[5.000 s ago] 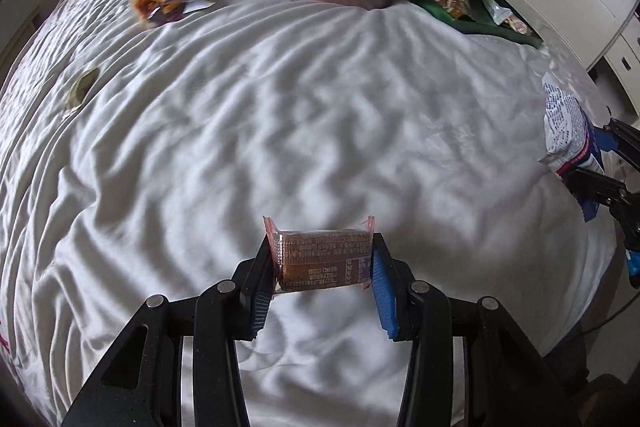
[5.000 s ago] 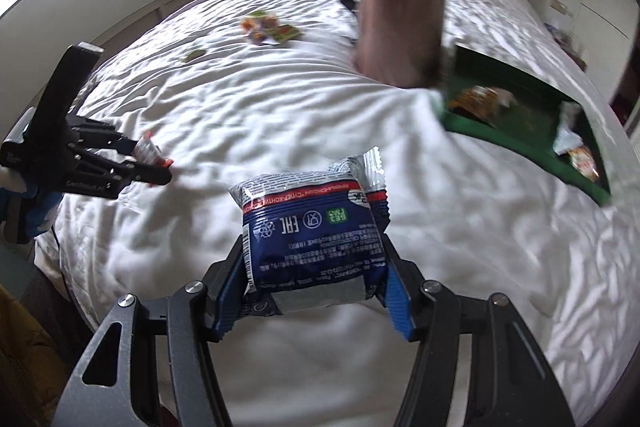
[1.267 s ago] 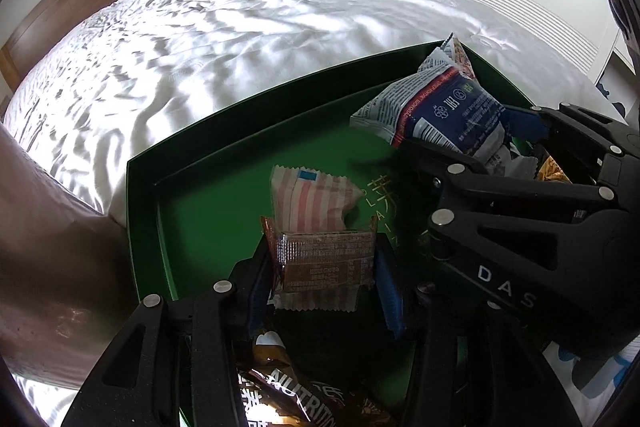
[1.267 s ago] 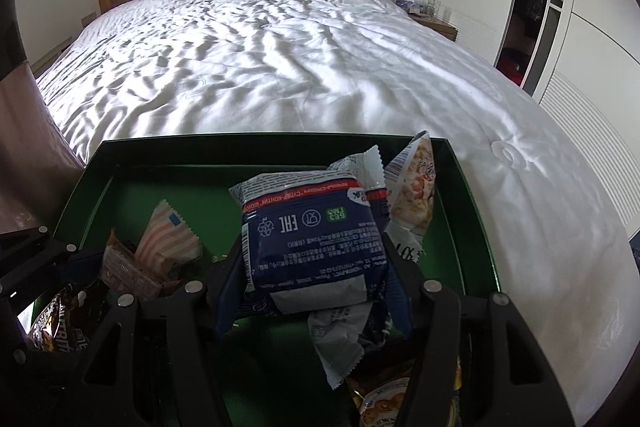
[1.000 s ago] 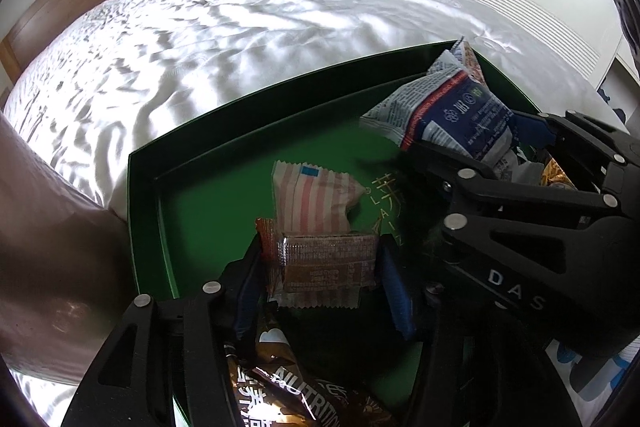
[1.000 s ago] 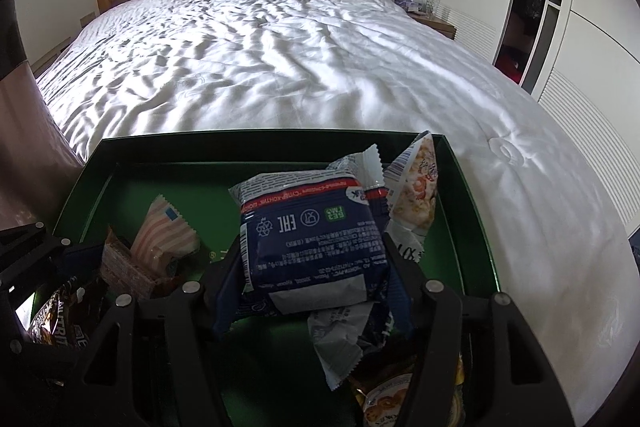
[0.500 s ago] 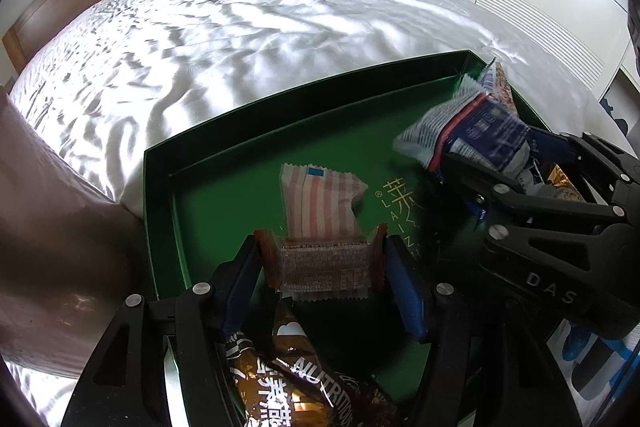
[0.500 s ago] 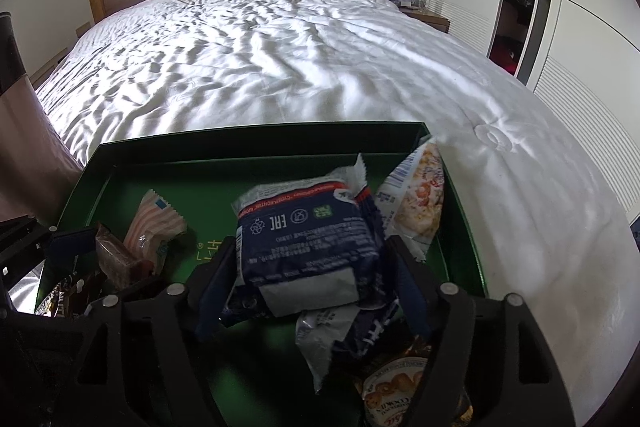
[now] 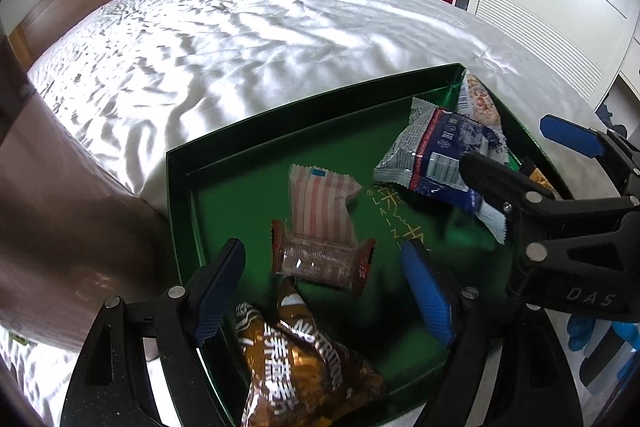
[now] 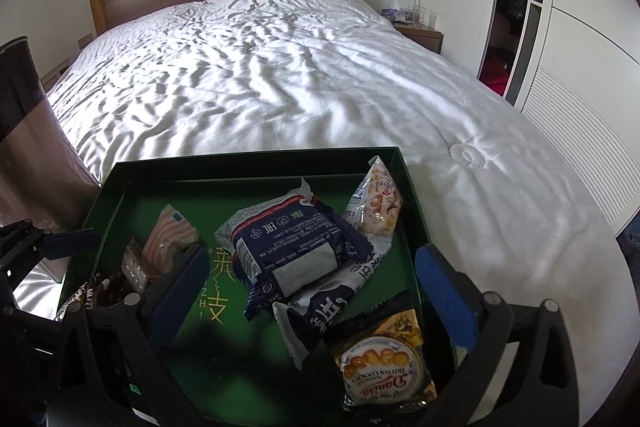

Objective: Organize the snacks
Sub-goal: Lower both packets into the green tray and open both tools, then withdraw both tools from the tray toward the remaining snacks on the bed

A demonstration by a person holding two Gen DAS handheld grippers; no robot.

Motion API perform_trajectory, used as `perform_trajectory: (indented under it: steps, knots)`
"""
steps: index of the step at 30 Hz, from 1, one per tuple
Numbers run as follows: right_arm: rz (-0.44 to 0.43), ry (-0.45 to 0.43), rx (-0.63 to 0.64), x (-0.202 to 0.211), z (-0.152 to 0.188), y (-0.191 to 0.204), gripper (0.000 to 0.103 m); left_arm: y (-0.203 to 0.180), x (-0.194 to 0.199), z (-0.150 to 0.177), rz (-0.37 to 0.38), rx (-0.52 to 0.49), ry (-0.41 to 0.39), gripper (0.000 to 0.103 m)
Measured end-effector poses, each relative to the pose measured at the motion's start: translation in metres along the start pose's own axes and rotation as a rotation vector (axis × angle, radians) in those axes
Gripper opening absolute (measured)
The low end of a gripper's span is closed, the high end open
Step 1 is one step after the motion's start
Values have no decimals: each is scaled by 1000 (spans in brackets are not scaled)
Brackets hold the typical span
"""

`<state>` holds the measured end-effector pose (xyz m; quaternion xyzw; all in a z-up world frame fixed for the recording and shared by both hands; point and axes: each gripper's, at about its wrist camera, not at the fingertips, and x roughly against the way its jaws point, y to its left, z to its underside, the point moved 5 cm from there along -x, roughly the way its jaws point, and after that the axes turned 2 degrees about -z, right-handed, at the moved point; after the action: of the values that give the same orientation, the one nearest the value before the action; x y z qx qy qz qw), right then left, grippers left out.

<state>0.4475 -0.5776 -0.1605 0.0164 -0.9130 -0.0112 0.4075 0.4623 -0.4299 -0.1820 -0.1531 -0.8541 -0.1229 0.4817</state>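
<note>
Both tools over shallow dark-green rectangular tray [image 10: 256,163] on white quilted bed [image 10: 280,75]. Left tool [image 9: 324,291] spread wide, holding nothing; small clear-wrapped brown wafer bar with red ends [image 9: 322,261] lies loose on tray floor between fingers, atop pink-striped packet [image 9: 320,205]. Right tool [image 10: 312,287] also wide, empty; blue-and-white foil snack pack [image 10: 292,247] rests in tray, leaning on other wrappers. Risk: tools close together, withdrawal could clash them; finger could snag wrapper and drag it out; tray on soft bedding may tip if pressed.
</note>
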Motion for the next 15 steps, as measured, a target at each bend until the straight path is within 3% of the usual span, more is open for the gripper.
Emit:
perform_trajectory:
  steps: [15]
  knots:
    - [57,-55,-15,67,3,-1,103,-6,63,12,35,-19,-44,83]
